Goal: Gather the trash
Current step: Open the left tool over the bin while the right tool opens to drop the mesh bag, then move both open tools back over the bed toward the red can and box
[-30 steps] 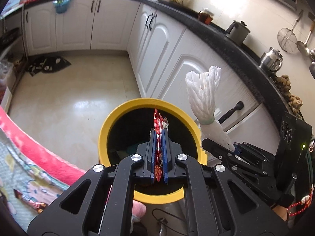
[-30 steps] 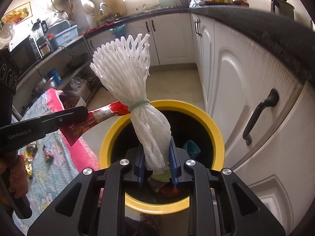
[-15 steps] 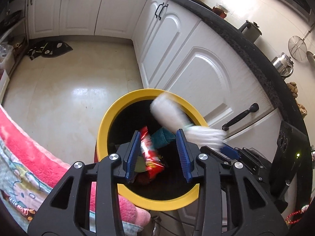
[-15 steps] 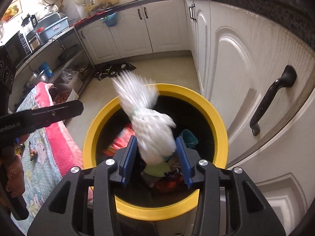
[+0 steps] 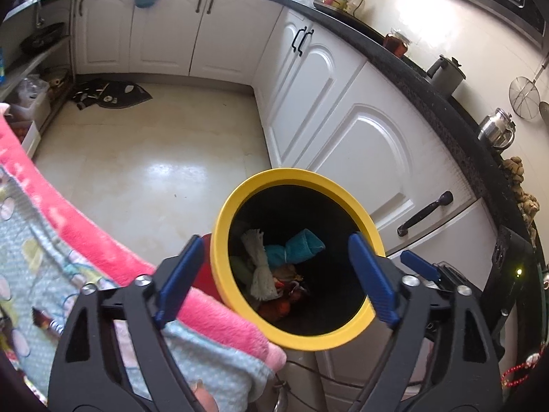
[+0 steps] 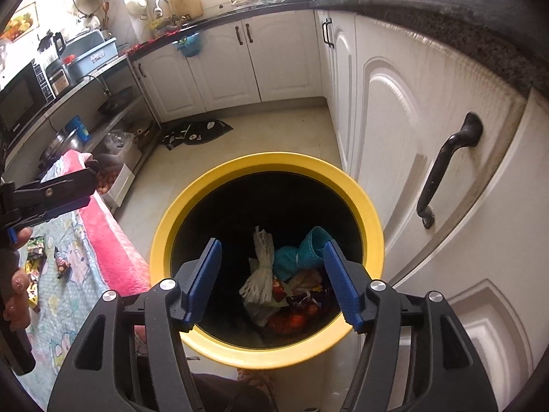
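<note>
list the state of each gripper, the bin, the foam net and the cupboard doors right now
left gripper: open, jaws have just been opening, nothing between them
right gripper: open, jaws have just been opening, nothing held
yellow bin: upright, lidless, partly filled with trash
white foam net: lying inside the bin, released
teal wrapper: lying in the bin beside the net
cupboard doors: shut
</note>
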`<action>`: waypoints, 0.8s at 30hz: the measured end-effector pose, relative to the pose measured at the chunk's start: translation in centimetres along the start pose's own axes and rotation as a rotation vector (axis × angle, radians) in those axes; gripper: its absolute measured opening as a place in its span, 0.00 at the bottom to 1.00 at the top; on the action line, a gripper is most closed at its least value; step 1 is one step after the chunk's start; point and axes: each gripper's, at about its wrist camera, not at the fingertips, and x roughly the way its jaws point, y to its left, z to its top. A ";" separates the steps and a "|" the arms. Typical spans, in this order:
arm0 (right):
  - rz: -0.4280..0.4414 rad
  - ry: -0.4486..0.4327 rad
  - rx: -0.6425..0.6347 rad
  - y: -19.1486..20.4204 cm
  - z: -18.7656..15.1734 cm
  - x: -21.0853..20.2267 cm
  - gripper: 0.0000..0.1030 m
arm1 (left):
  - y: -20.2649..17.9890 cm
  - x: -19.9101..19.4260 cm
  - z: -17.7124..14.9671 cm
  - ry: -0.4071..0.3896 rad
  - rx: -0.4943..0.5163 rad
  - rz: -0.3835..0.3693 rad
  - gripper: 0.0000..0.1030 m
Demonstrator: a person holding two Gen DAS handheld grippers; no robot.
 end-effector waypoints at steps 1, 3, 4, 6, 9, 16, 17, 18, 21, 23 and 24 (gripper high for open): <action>-0.001 -0.008 0.001 0.1 -0.1 -0.3 0.64 | 0.2 -0.4 -0.2 -0.003 -0.007 0.008 0.84; -0.003 -0.019 0.002 0.2 0.1 -0.7 0.67 | 0.5 -0.9 -0.4 -0.005 -0.016 0.013 0.89; -0.003 -0.026 0.003 0.3 0.0 -1.0 0.69 | 0.6 -1.3 -0.6 -0.009 -0.019 0.014 0.90; -0.002 -0.035 0.006 0.4 0.0 -1.5 0.72 | 0.7 -1.9 -0.8 -0.017 -0.017 0.021 0.90; 0.002 -0.051 0.009 0.8 0.0 -2.3 0.75 | 0.8 -3.1 -1.3 -0.035 -0.018 0.033 0.90; 0.023 -0.088 0.003 1.9 -0.2 -4.2 0.75 | 1.2 -6.4 -2.5 -0.076 -0.028 0.043 0.90; 0.027 -0.093 -0.001 2.1 -0.1 -4.5 0.75 | 1.3 -7.0 -2.7 -0.085 -0.029 0.045 0.90; 0.030 -0.098 -0.005 2.4 0.0 -4.7 0.75 | 1.5 -7.5 -2.9 -0.092 -0.029 0.049 0.90; 0.039 -0.112 -0.014 3.2 0.1 -5.3 0.76 | 1.9 -8.8 -3.3 -0.111 -0.037 0.061 0.90; 0.044 -0.121 -0.020 3.6 0.2 -5.7 0.78 | 2.3 -9.6 -3.5 -0.122 -0.045 0.066 0.90; 0.045 -0.126 -0.023 3.8 0.2 -5.9 0.78 | 2.4 -9.9 -3.6 -0.129 -0.049 0.071 0.90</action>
